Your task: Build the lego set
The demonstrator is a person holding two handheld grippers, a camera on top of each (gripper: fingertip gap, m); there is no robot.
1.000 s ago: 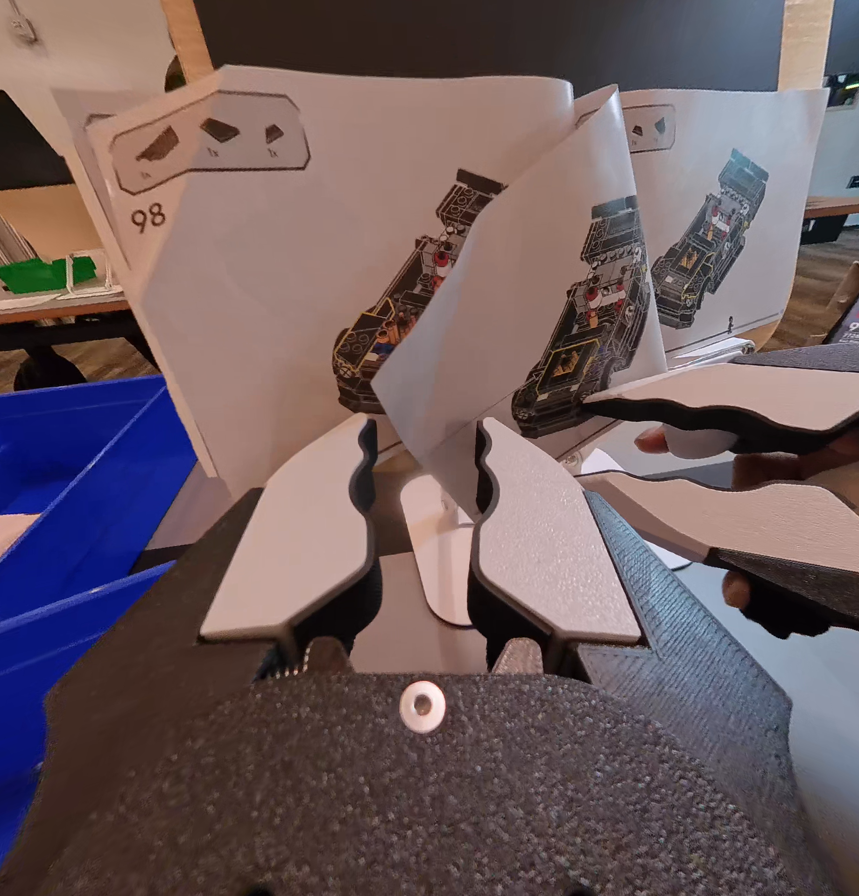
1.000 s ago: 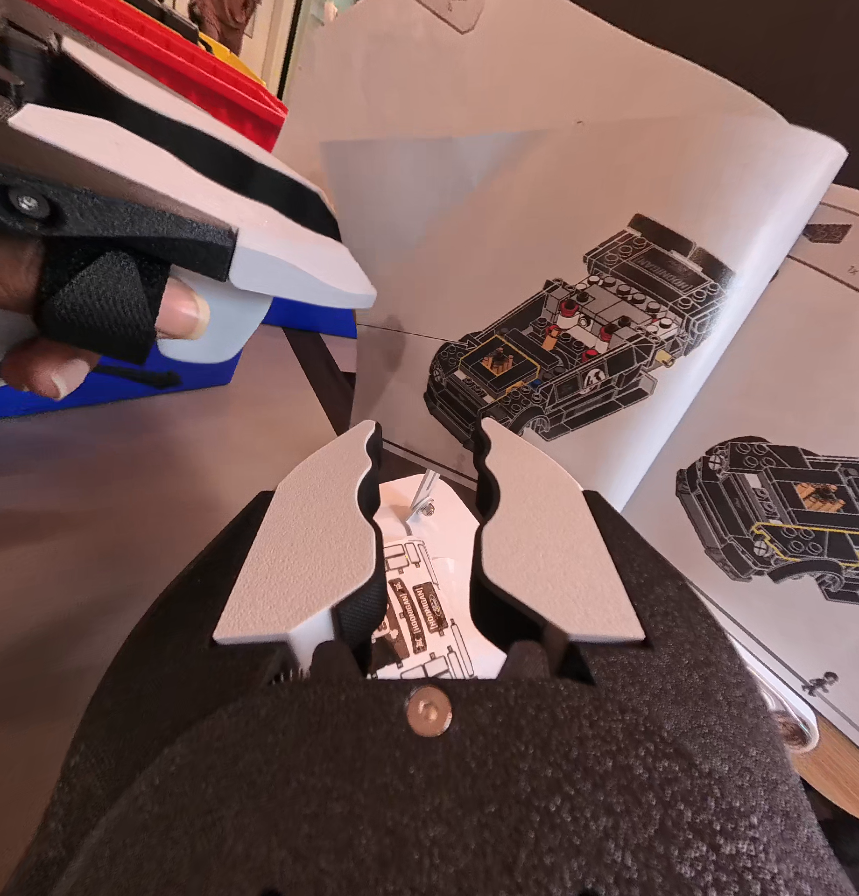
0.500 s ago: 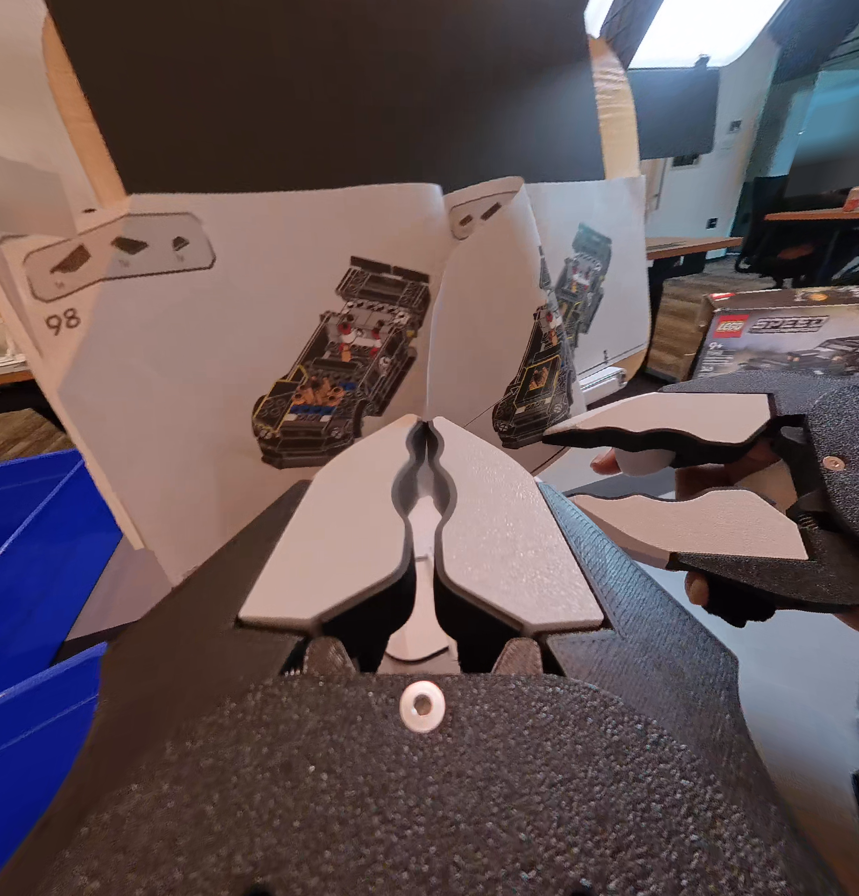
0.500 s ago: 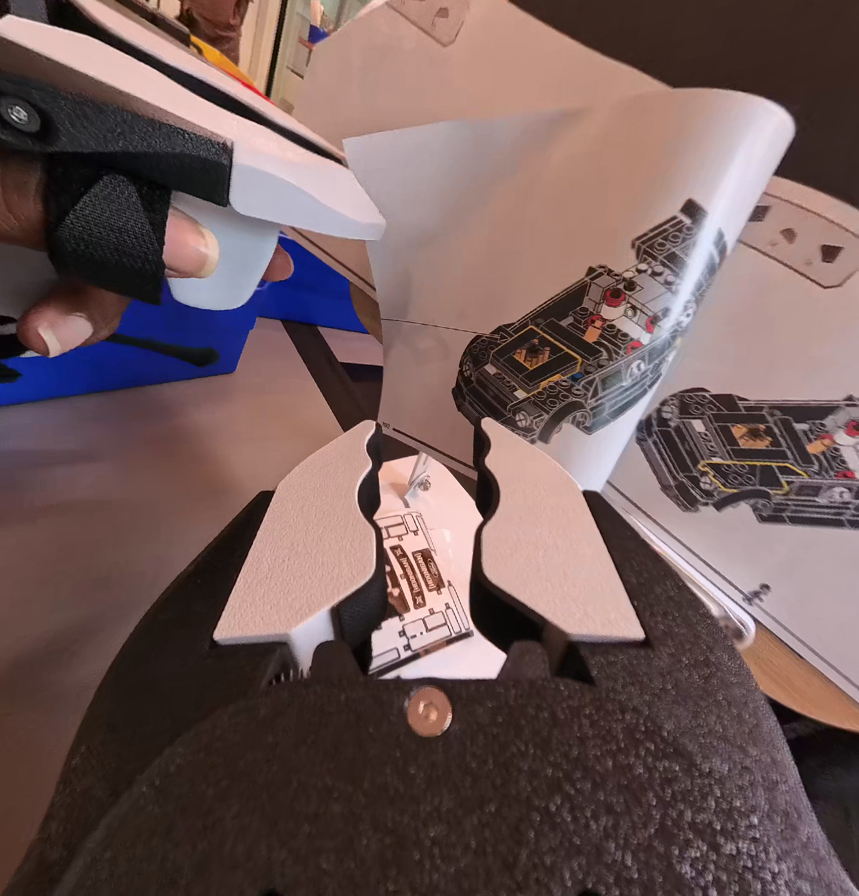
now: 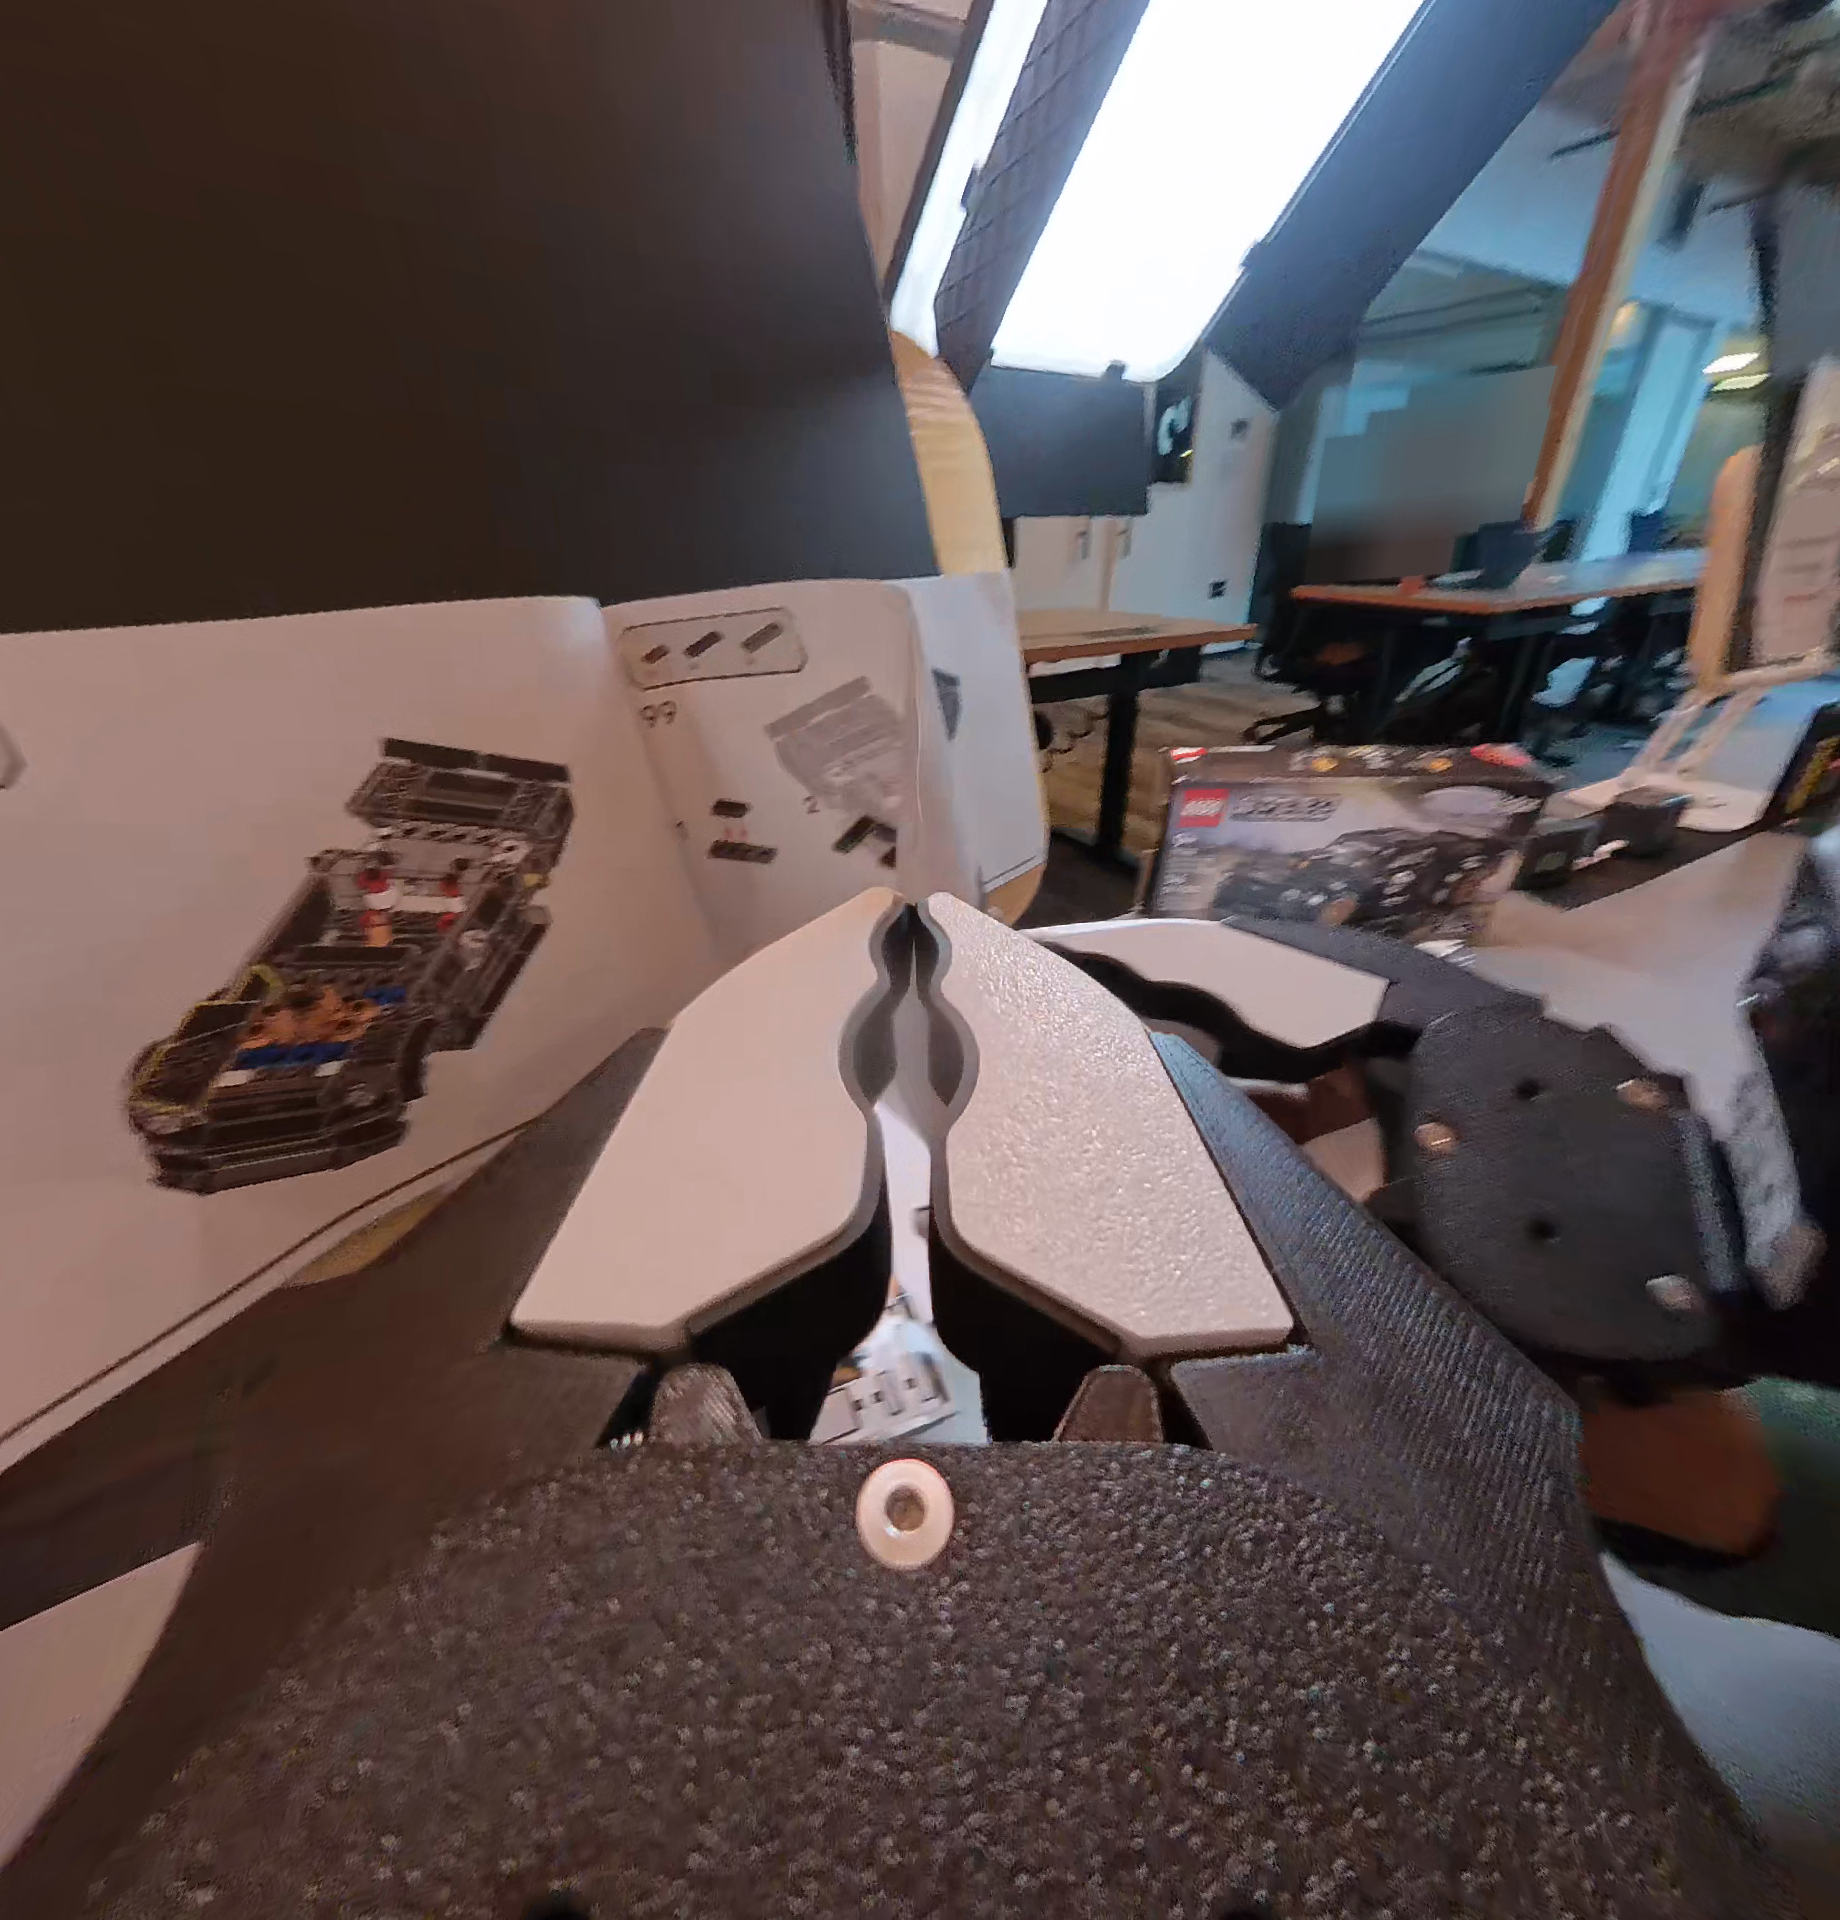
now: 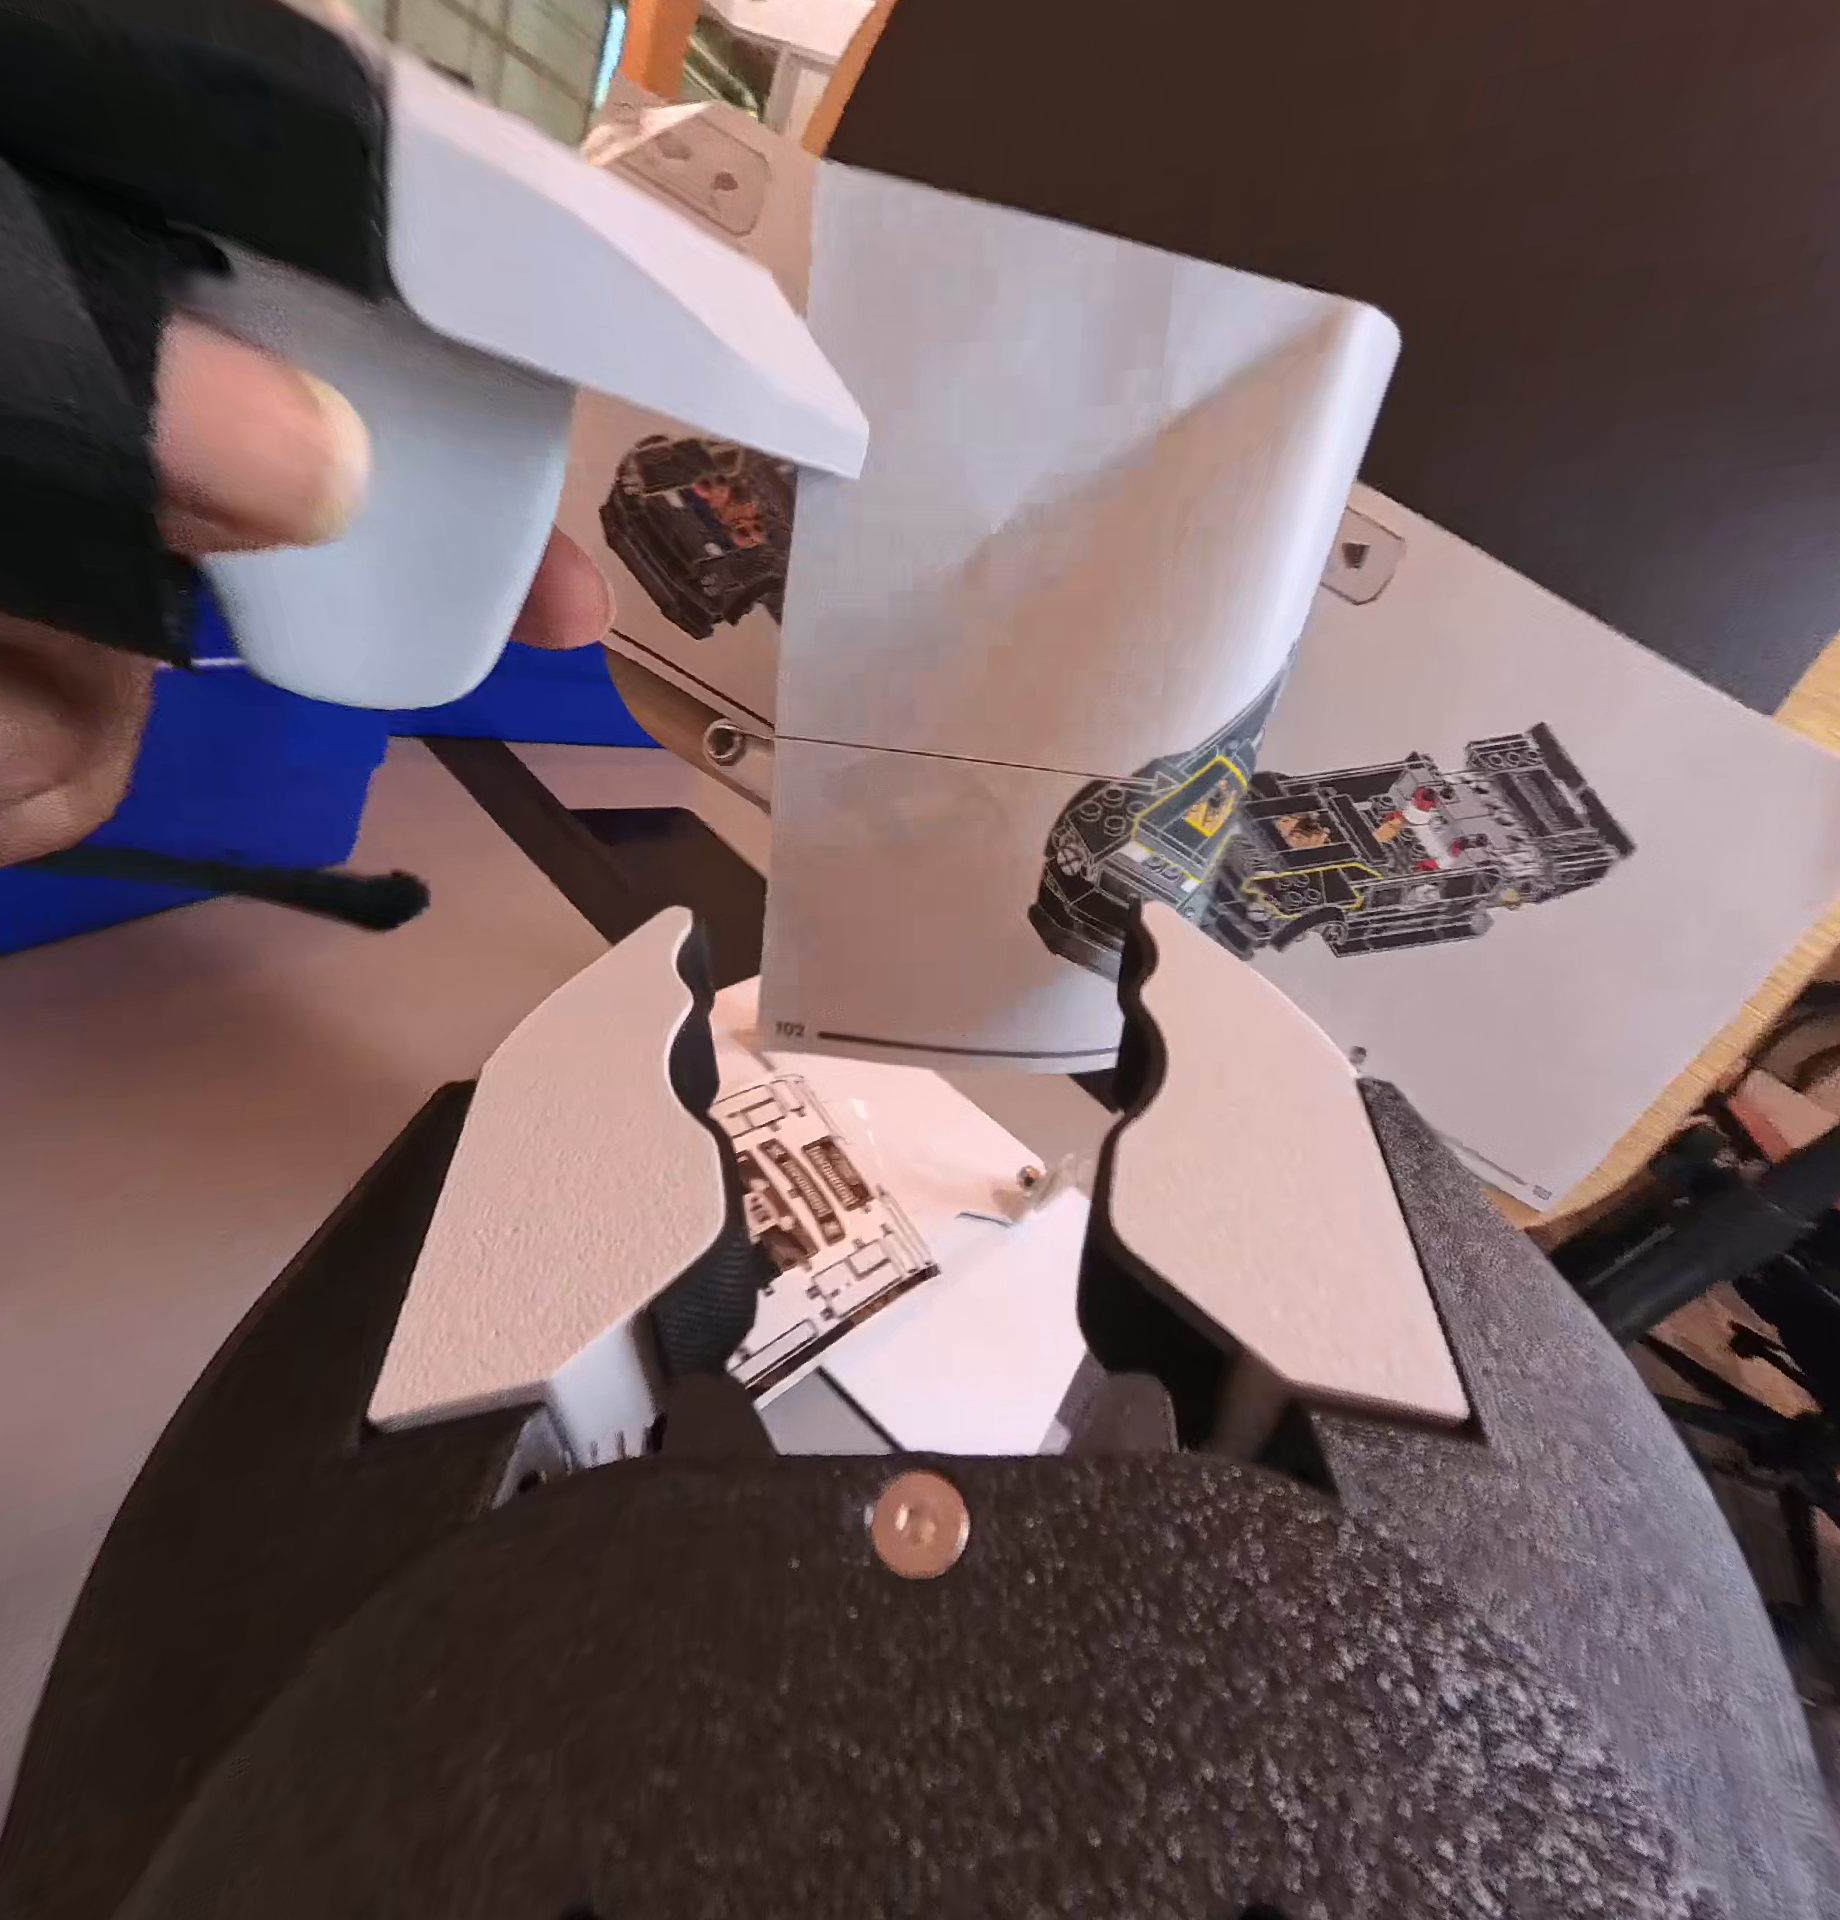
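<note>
Since a second ago: left gripper [image 5: 911, 920] has gone from parted to clenched, now pinching a page [image 6: 1051, 623] of the instruction booklet [image 5: 303, 831] and holding it curled upright. Right gripper [image 6: 916, 935] has spread wider; its jaws stand well apart, gripping nothing, pointed at the lifted page's lower edge. Booklet stands open behind both grippers. Sticker sheet [image 6: 822, 1195] lies below the right fingers. Lego box [image 5: 1342, 852] stands farther back on the table [image 6: 168, 1143].
</note>
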